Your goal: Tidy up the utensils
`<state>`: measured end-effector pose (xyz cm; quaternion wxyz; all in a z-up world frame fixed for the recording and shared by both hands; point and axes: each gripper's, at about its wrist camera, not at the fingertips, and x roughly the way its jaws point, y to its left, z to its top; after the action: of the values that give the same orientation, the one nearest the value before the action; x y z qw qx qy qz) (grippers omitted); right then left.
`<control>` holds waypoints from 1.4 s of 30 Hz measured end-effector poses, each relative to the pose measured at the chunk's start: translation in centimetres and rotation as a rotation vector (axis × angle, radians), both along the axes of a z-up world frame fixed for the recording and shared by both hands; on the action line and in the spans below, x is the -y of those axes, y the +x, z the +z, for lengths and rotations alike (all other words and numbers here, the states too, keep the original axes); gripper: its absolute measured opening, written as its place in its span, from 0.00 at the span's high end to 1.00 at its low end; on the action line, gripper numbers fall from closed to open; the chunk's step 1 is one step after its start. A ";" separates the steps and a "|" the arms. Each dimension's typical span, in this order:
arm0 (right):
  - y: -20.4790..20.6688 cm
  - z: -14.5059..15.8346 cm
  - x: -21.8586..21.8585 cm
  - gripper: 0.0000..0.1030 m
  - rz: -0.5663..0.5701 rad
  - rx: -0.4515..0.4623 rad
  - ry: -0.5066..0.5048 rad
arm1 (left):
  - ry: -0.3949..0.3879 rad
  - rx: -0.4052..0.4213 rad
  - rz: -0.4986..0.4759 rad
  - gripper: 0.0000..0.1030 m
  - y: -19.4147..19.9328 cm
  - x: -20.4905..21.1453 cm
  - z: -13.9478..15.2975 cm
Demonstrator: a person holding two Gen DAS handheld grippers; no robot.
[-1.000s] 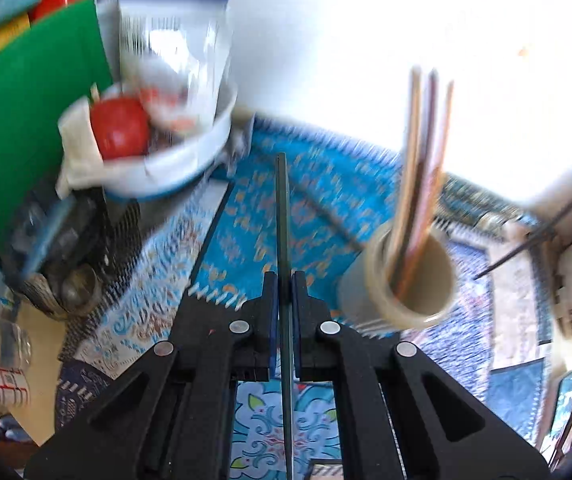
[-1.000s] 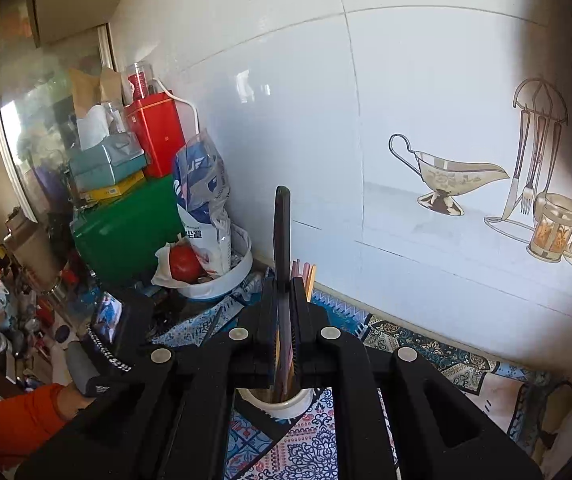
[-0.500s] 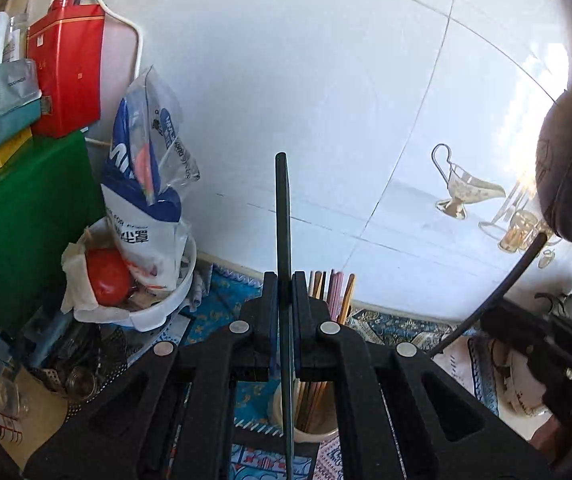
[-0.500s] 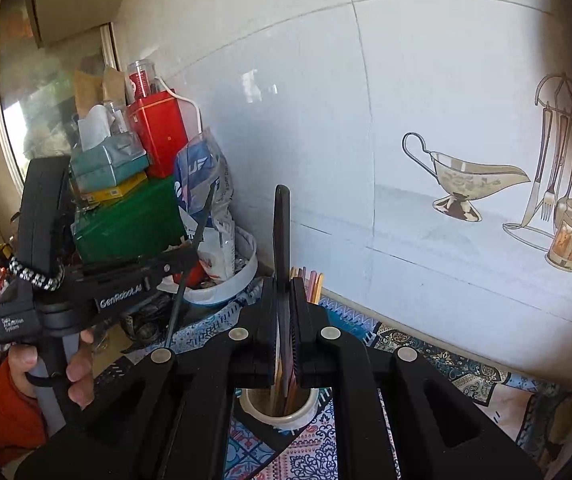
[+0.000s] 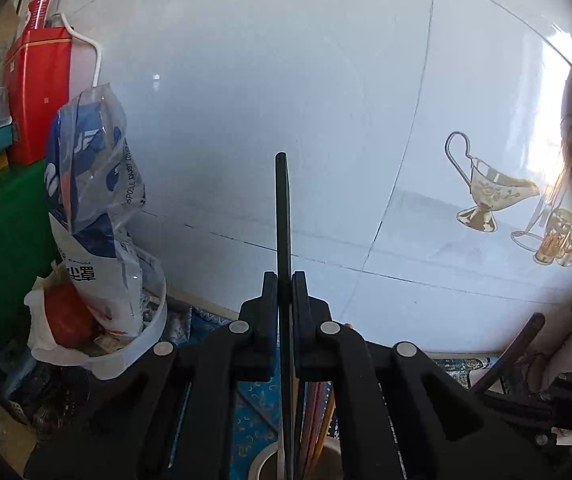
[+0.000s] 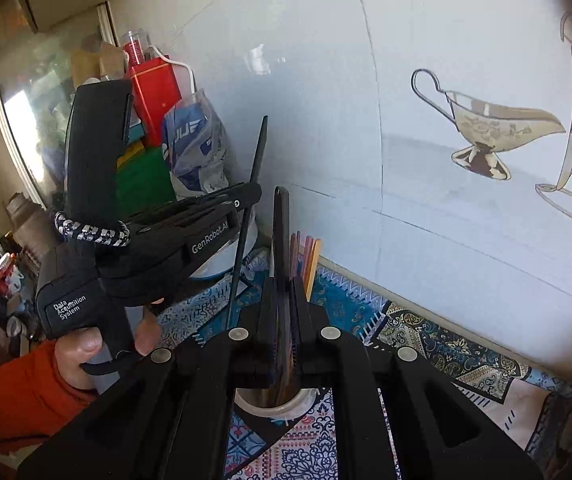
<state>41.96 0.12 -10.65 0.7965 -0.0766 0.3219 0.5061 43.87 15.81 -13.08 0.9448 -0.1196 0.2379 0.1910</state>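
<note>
Left wrist view: my left gripper [image 5: 284, 280] pinches a black chopstick [image 5: 283, 208], now raised against the wall tiles, not the mat as before. Right wrist view: my right gripper [image 6: 282, 284] pinches a dark chopstick [image 6: 280, 224] above the ceramic holder [image 6: 305, 398]. I should lower each tip vertically inside the rim.

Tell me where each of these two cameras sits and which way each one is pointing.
Left wrist: on the left gripper, facing the tiled wall; its fingers pinch a dark chopstick.
Right wrist: on the right gripper, aimed down at the utensil cup; the person's hand shows.
Shared: gravy-boat decal, red tin.
</note>
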 end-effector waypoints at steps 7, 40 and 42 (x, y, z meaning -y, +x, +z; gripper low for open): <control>1.3 -1.8 -0.7 0.94 0.012 -0.030 -0.041 | 0.090 -0.039 -0.029 0.96 0.7 1.2 -3.8; -13.7 11.7 9.2 0.89 -0.139 0.282 0.156 | 0.034 0.034 -0.239 0.72 -17.8 6.9 10.0; -16.7 13.3 11.0 0.89 -0.178 0.337 0.206 | 0.059 0.090 -0.255 0.67 -20.6 8.2 12.1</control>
<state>25.23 -10.84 2.64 0.8841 -0.0497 0.1364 0.4442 23.24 7.62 -0.98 0.9743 -0.0692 0.2026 0.0706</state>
